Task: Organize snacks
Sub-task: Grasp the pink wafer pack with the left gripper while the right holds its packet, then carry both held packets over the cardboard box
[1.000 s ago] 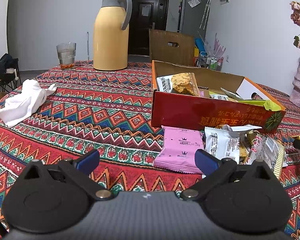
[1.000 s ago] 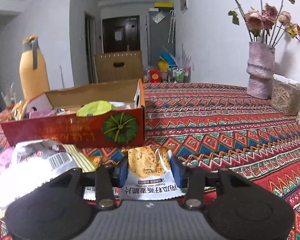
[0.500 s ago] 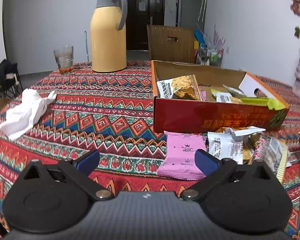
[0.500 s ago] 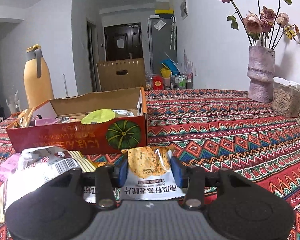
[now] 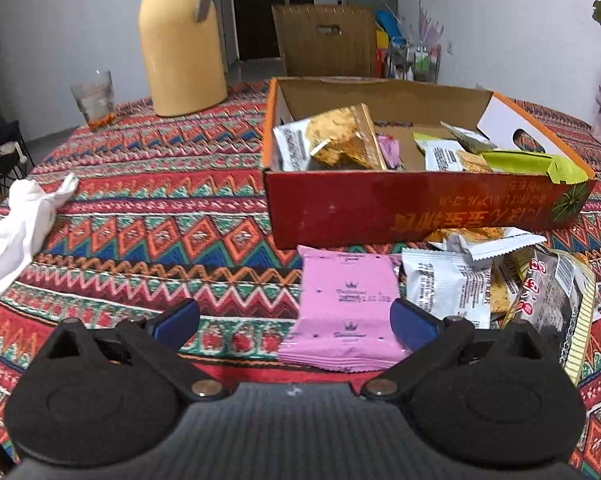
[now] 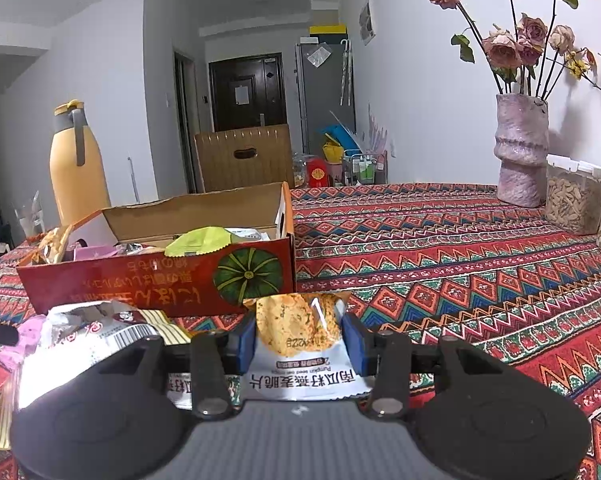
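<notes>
**Operator:** What is the right gripper [image 6: 299, 342] doing at this moment?

**Technician:** Its jaws are clamping an oat-crisp packet [image 6: 300, 338] across the packet's width. The packet's long axis is running along the fingers, printed end toward the camera. It is sitting just in front of the red box [image 6: 156, 280], near the corner with the pumpkin print.

**Operator:** Which way is the box opening lying from that packet?

**Technician:** Ahead, up and to the left. The front wall is standing between the packet and the opening, so in my judgement the packet is needing a lift over that wall before release.

**Operator:** And the left gripper [image 5: 295, 318]?

**Technician:** Its jaws are standing wide apart and gripping nothing. A pink packet [image 5: 346, 308] is lying flat on the tablecloth [image 5: 148, 216] between the blue fingertips [image 5: 410, 318], closer to the right-hand one. Its long axis is pointing away from the camera, toward the box.

**Operator:** Which hand is nearer to the pink packet?

**Technician:** The left. The remaining loose snacks [image 5: 496, 280] are piling to its right, against the box front.
</notes>
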{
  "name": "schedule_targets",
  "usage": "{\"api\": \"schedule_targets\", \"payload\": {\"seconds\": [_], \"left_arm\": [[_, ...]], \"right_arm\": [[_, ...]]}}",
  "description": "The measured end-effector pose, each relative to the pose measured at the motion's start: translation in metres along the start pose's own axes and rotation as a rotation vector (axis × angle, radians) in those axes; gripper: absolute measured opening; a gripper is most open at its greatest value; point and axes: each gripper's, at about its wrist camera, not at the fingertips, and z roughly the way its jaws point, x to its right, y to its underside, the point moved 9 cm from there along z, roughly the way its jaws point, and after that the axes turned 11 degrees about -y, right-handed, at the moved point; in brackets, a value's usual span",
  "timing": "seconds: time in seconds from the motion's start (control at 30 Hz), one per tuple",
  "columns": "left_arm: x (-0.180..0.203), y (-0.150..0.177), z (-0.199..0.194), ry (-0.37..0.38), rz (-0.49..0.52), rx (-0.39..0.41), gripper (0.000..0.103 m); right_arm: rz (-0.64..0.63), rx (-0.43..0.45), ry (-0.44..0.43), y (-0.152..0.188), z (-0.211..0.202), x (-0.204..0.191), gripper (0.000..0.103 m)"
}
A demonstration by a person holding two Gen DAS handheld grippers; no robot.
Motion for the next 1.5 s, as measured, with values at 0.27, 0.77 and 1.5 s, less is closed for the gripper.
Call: {"api": "schedule_targets", "payload": {"seconds": [0.27, 0.77, 1.5], "left_arm": [[0.017, -0.004, 0.016, -0.012, 0.017, -0.05, 0.103], [0.025, -0.004, 0.022, 0.048, -0.014, -0.066, 0.065], [-0.001, -0.009, -0.029, 0.045, -0.079, 0.085, 0.063]], "right_arm": [[0.01, 0.013, -0.009, -0.002, -0.002, 0.001, 0.045], [0.019, 0.008, -0.015, -0.001, 0.0, 0.001, 0.045], [0.008, 0.025, -0.02, -0.003, -0.001, -0.002, 0.045]]}}
